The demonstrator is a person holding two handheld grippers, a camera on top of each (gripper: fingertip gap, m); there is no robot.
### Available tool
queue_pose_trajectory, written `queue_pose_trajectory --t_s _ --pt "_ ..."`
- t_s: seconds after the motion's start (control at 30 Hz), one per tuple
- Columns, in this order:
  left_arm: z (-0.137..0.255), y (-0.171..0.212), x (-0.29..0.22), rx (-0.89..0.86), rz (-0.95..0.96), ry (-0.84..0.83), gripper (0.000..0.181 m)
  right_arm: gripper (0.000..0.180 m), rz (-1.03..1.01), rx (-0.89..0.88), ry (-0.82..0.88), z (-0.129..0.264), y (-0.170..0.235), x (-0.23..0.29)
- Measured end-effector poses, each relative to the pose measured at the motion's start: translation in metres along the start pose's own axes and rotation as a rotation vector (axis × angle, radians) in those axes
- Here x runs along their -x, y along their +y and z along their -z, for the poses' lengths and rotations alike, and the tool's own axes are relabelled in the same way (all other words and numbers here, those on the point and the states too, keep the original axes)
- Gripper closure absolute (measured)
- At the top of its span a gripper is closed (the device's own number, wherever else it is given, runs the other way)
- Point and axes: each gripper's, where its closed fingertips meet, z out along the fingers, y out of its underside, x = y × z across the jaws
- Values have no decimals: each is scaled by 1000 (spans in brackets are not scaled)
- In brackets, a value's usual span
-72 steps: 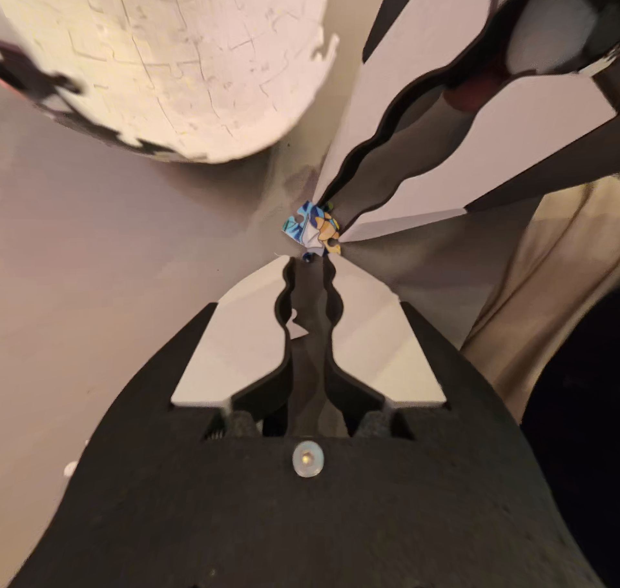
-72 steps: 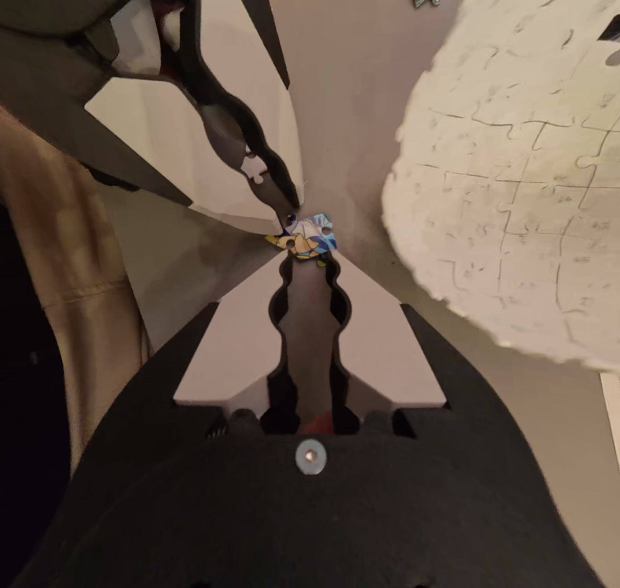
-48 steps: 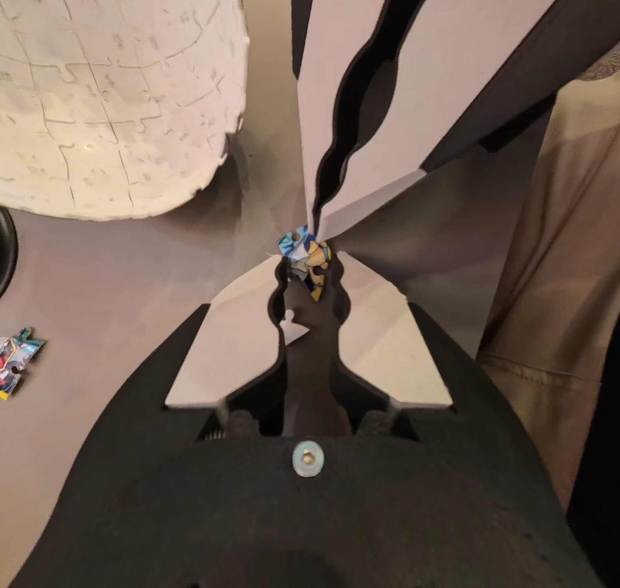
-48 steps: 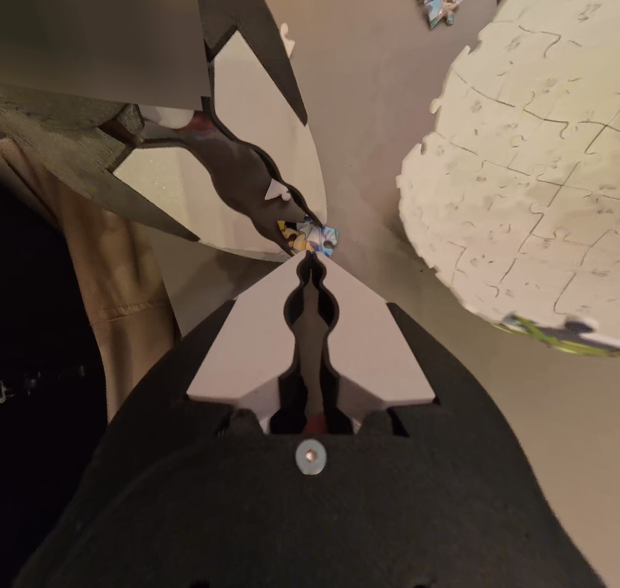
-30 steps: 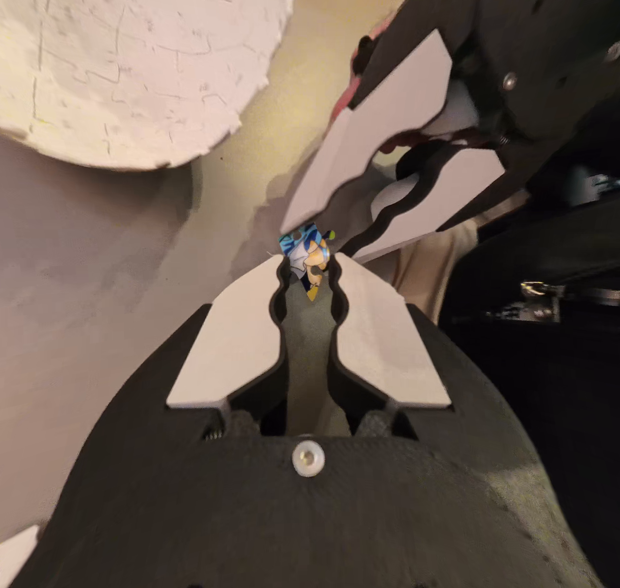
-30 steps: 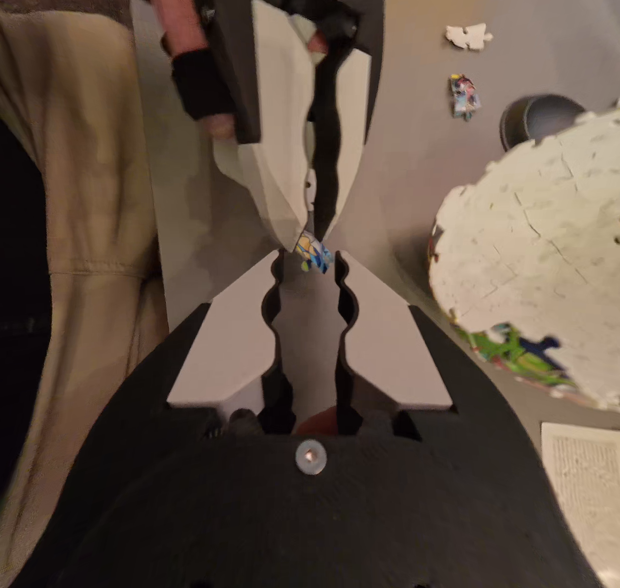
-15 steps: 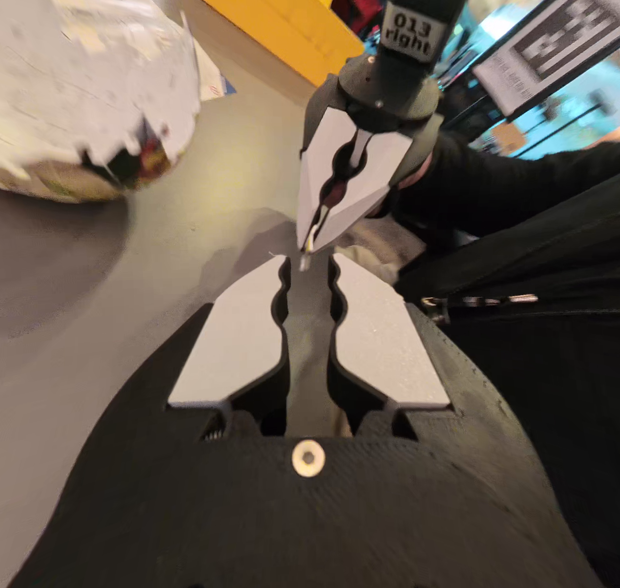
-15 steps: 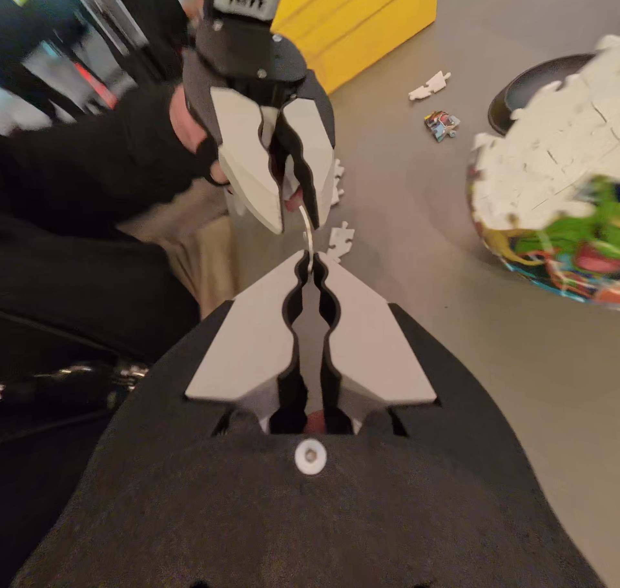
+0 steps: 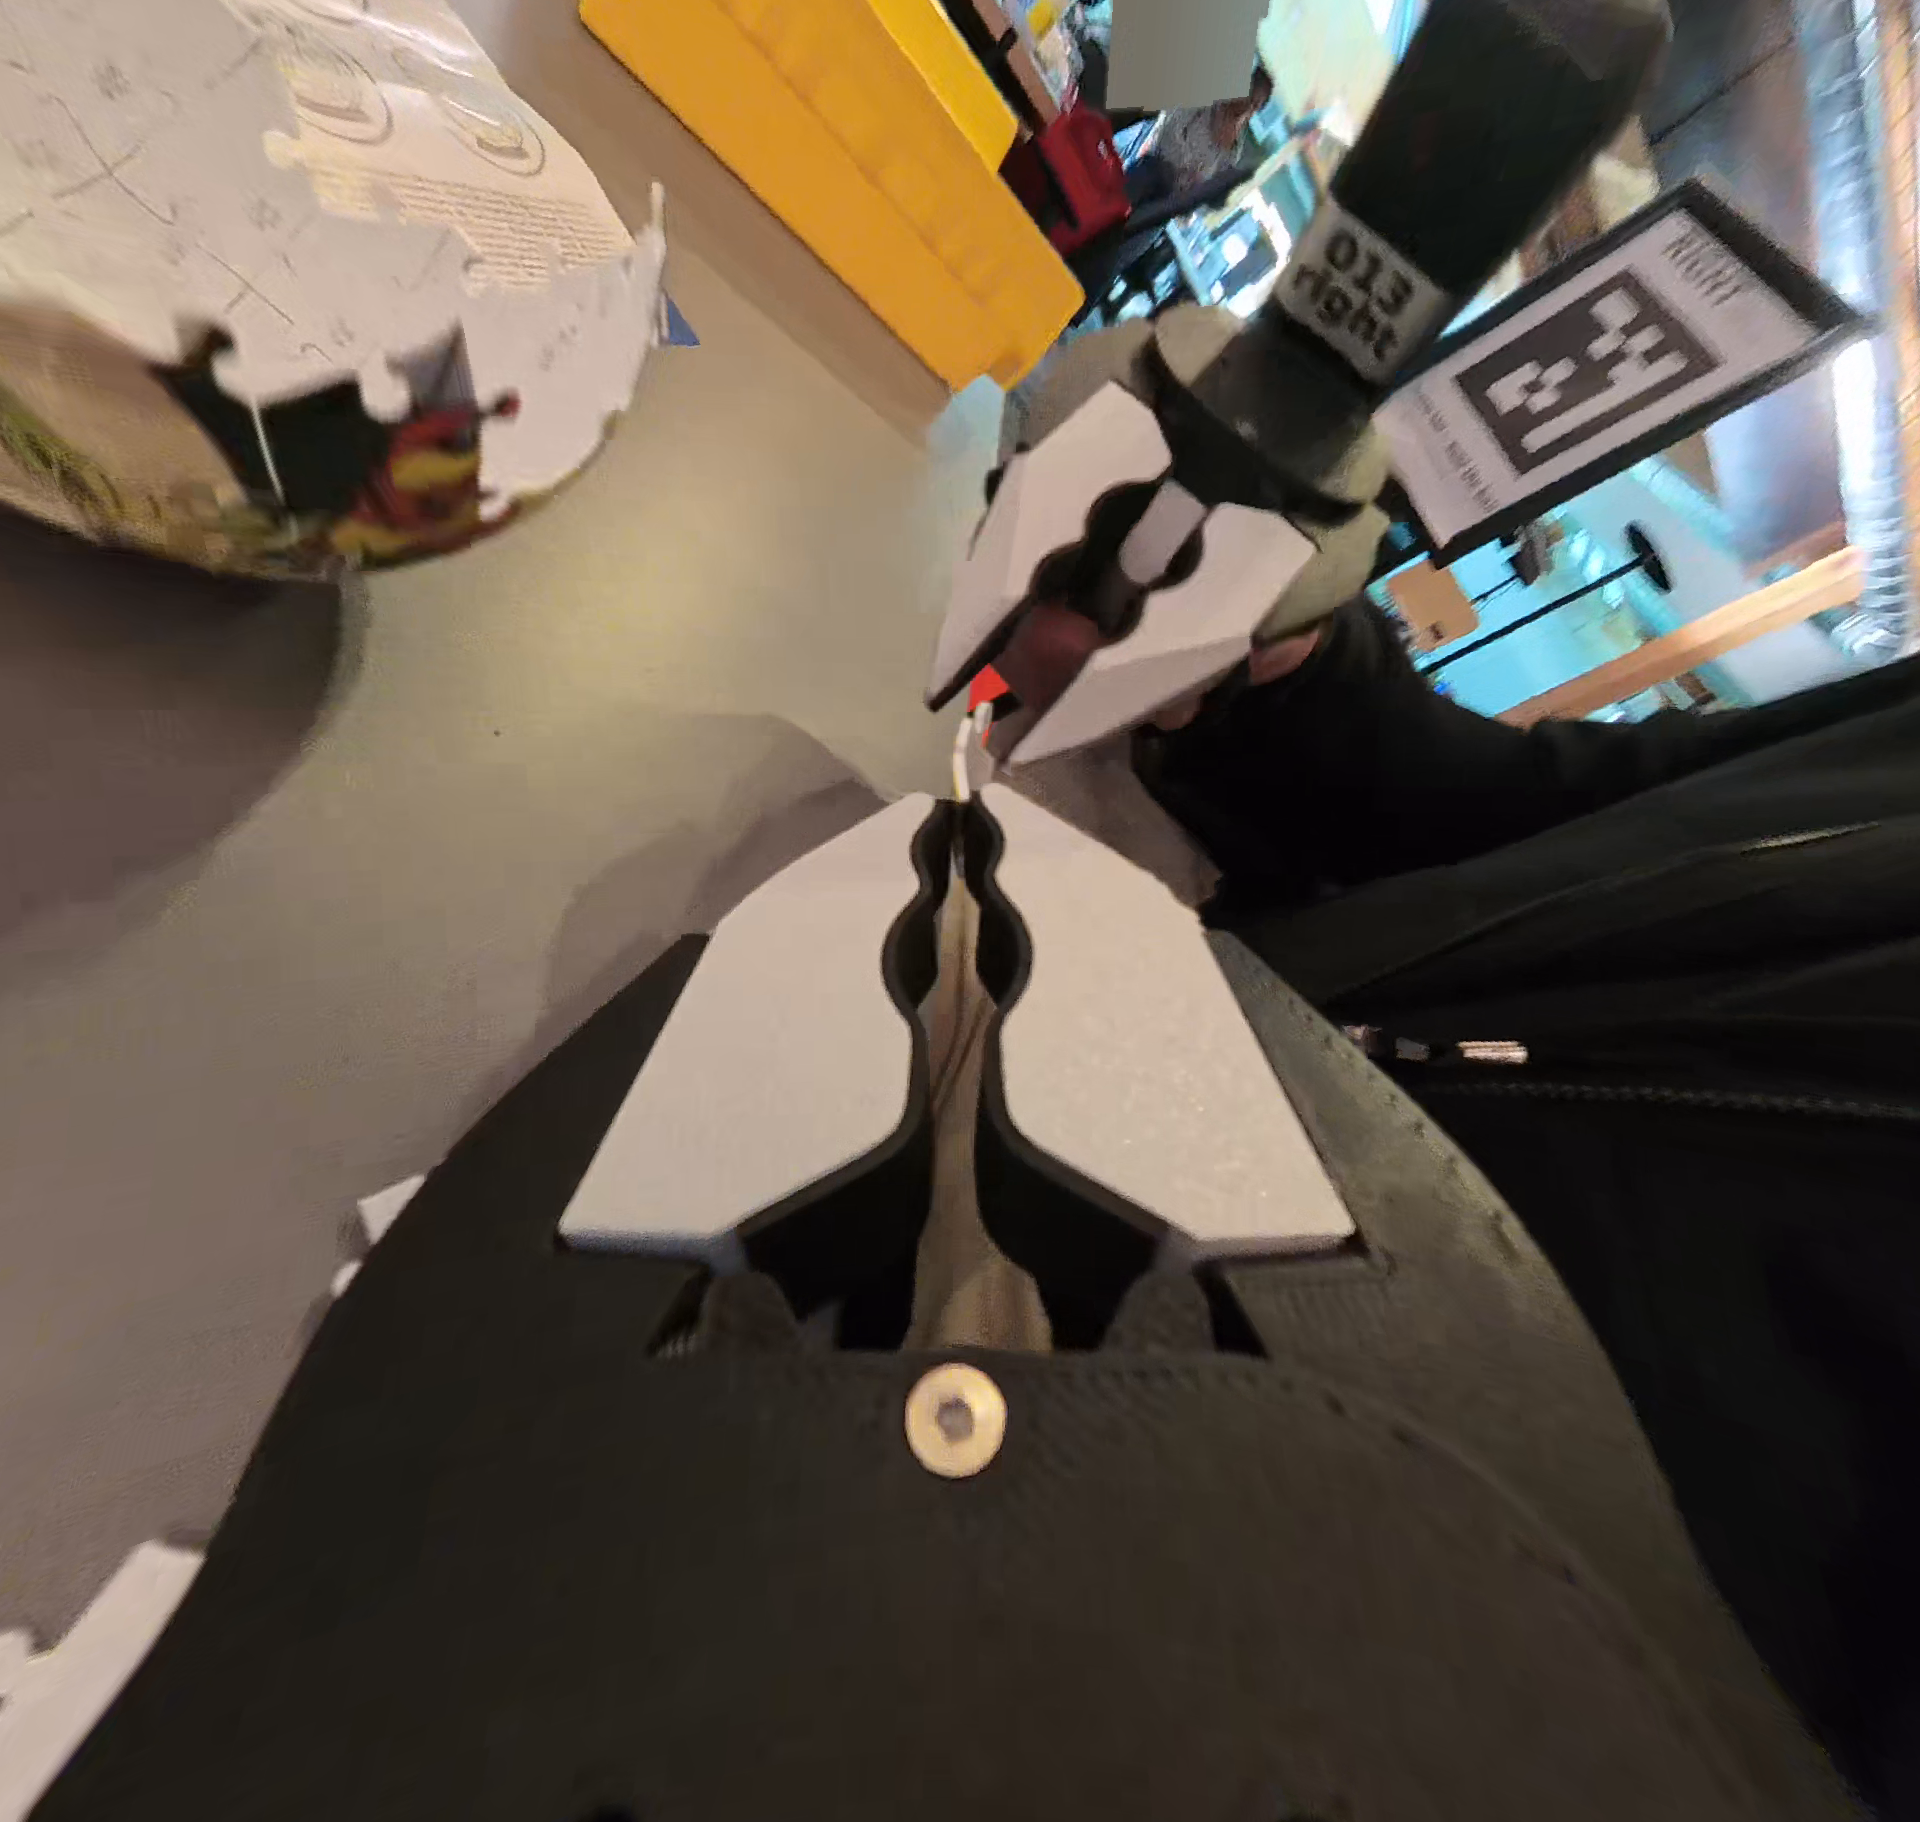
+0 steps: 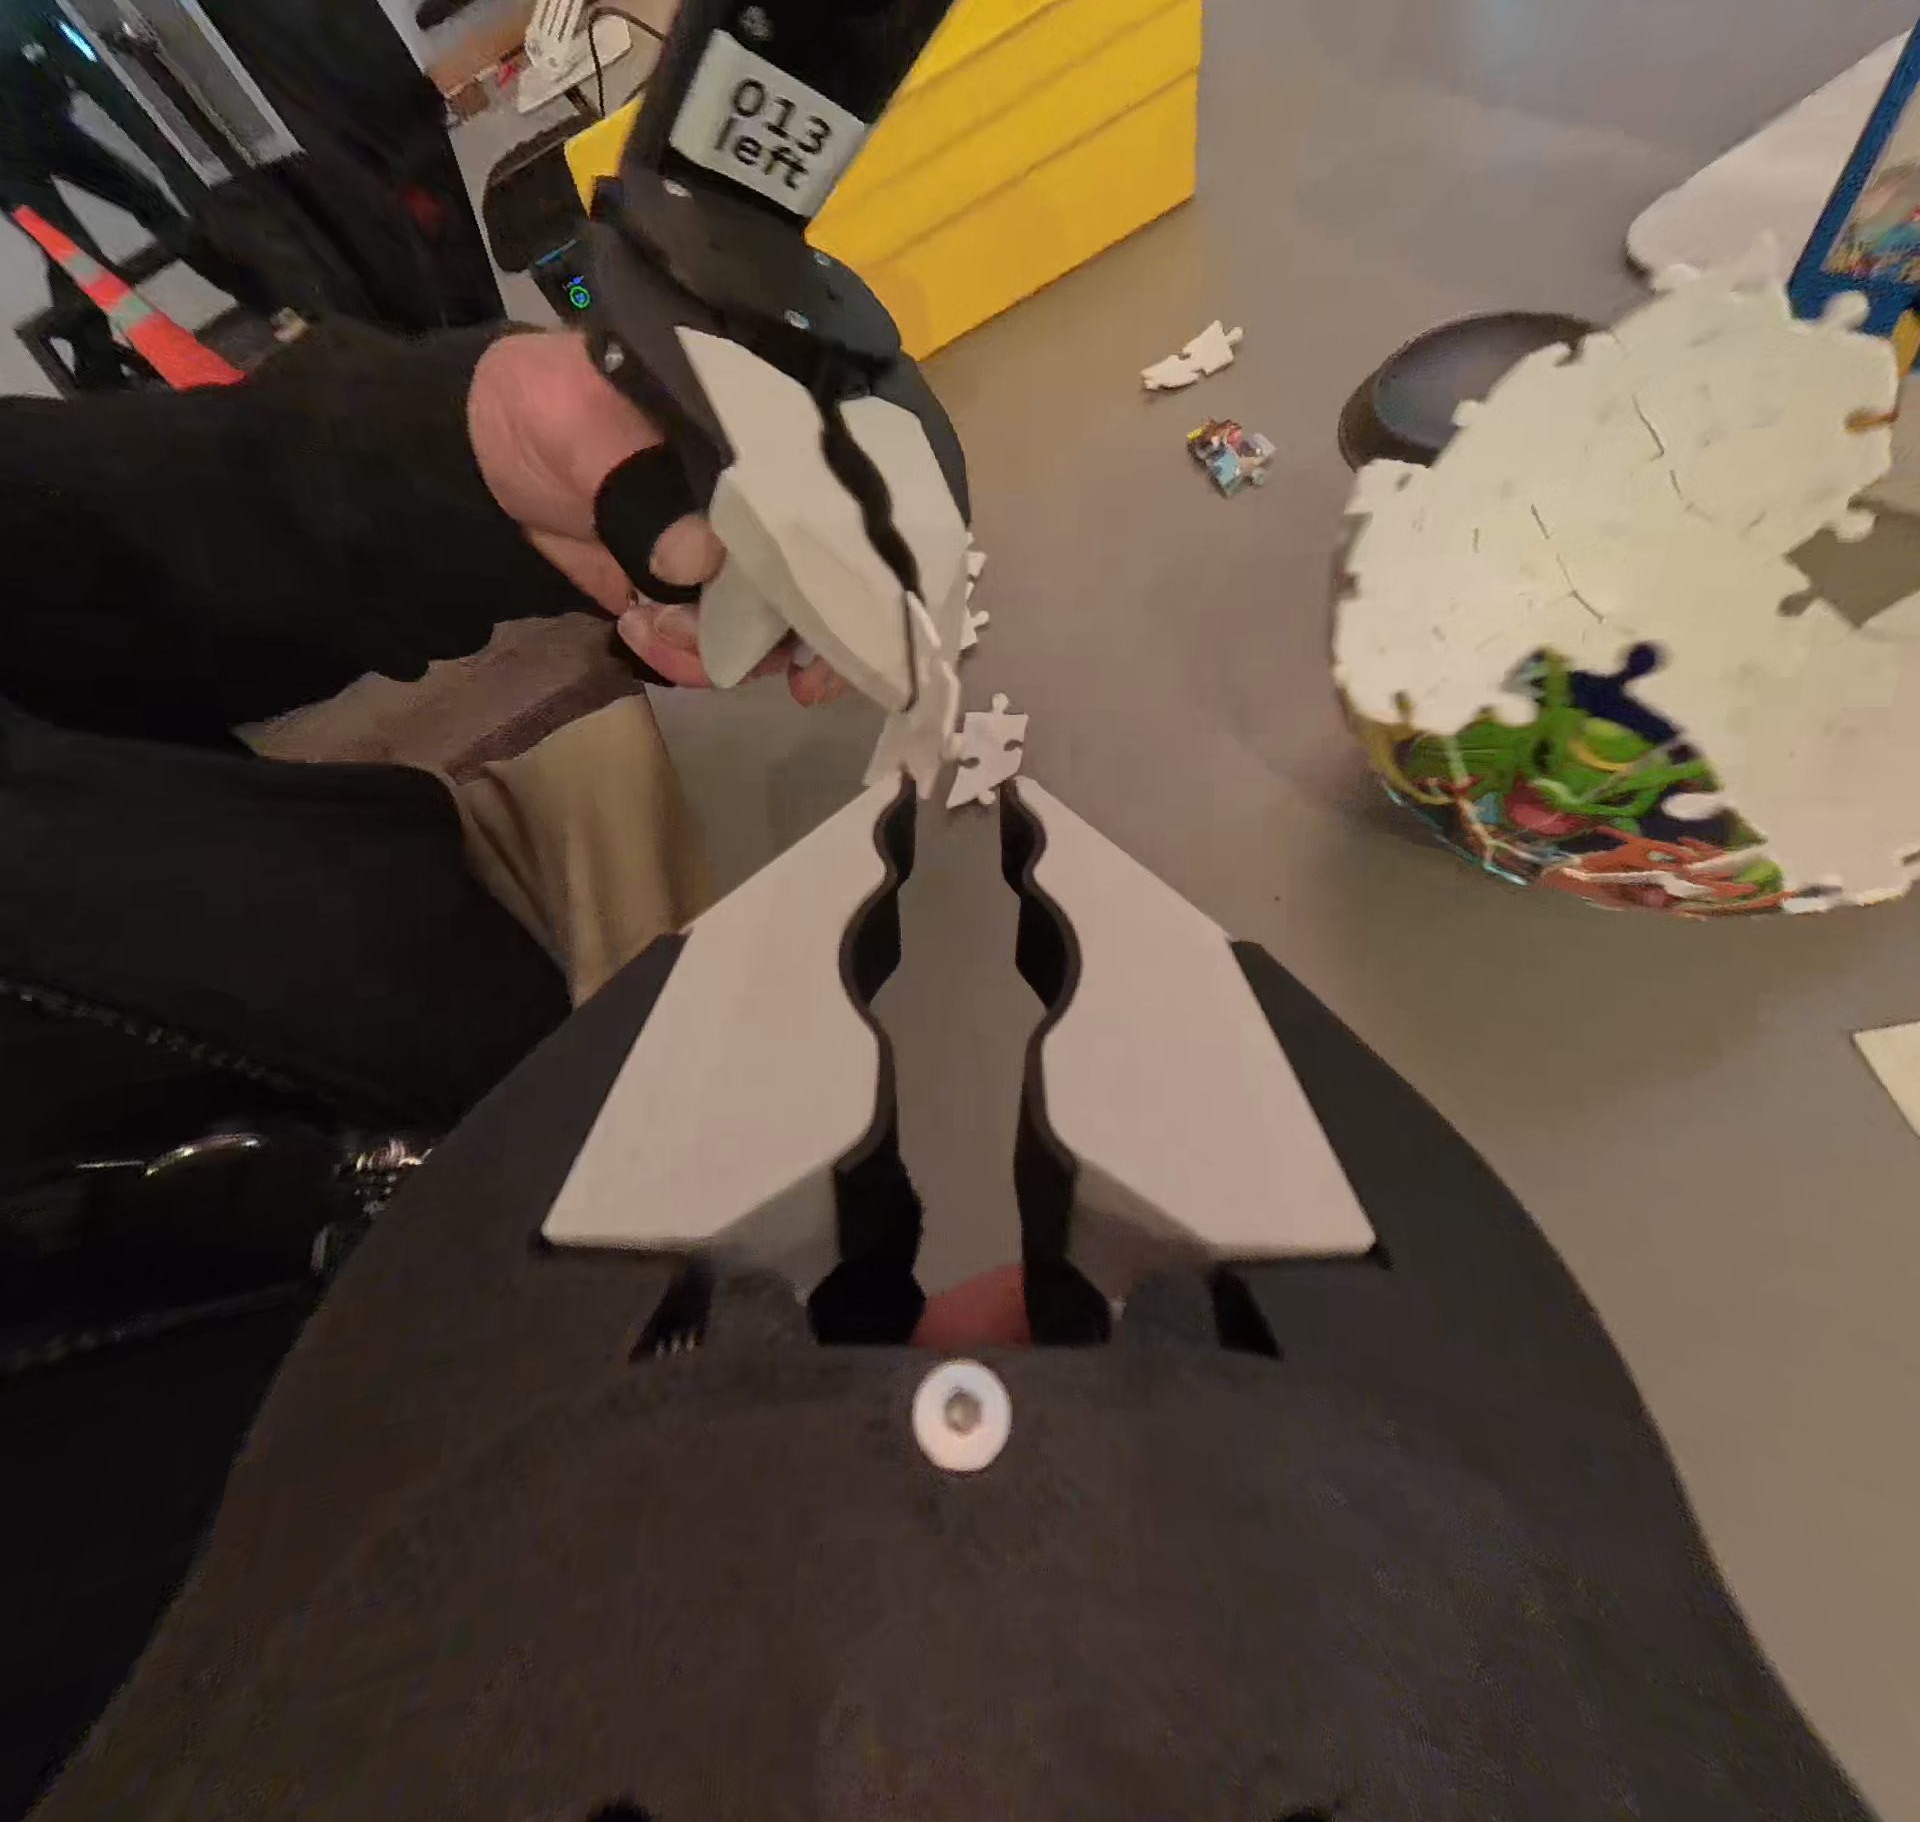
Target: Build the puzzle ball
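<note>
The puzzle ball (image 10: 1610, 629) is a partly built shell, white inside and coloured outside, lying on the grey table (image 10: 1195, 837); it also shows in the left wrist view (image 9: 260, 214). My left gripper (image 9: 961, 804) is shut on a small puzzle piece (image 9: 966, 759), seen edge-on just past its tips. In the right wrist view the same piece (image 10: 920, 723) shows its white back in the left gripper (image 10: 904, 692). My right gripper (image 10: 956, 796) is open, its tips right below that piece. In the left wrist view the right gripper (image 9: 971, 730) faces mine, tip to tip.
A yellow box (image 10: 1018, 141) stands behind the grippers. A black round stand (image 10: 1455, 380) sits behind the ball. Loose pieces lie on the table: a white one (image 10: 982, 749) near my tips, another white one (image 10: 1195, 359) and a coloured one (image 10: 1231, 453). A paper sheet (image 10: 1891, 1066) lies at the right edge. My left and right fingertips are right by each other.
The right gripper, shut on the piece half a second ago, has opened. The left gripper, open then, has shut on the piece. Both grippers have tilted up from the table.
</note>
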Motion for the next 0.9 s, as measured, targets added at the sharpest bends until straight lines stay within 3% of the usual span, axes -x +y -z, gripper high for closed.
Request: queue_pose_trajectory --t_s 0.17,0.23,0.43,0.57,0.9 --pt "-1 -7 -3 -90 100 28 179 139 164 9 184 -2 -4 1" --pt "-2 -11 -8 -139 131 49 179 138 248 36 271 -3 -5 0" --pt "-3 -17 -12 -236 191 40 179 157 375 84 433 -7 -5 -3" --pt "-6 -16 -14 -259 213 37 179 149 458 116 515 -5 -5 -6" --pt "-10 -16 -14 -272 224 18 179 157 543 169 582 -1 -3 -10"
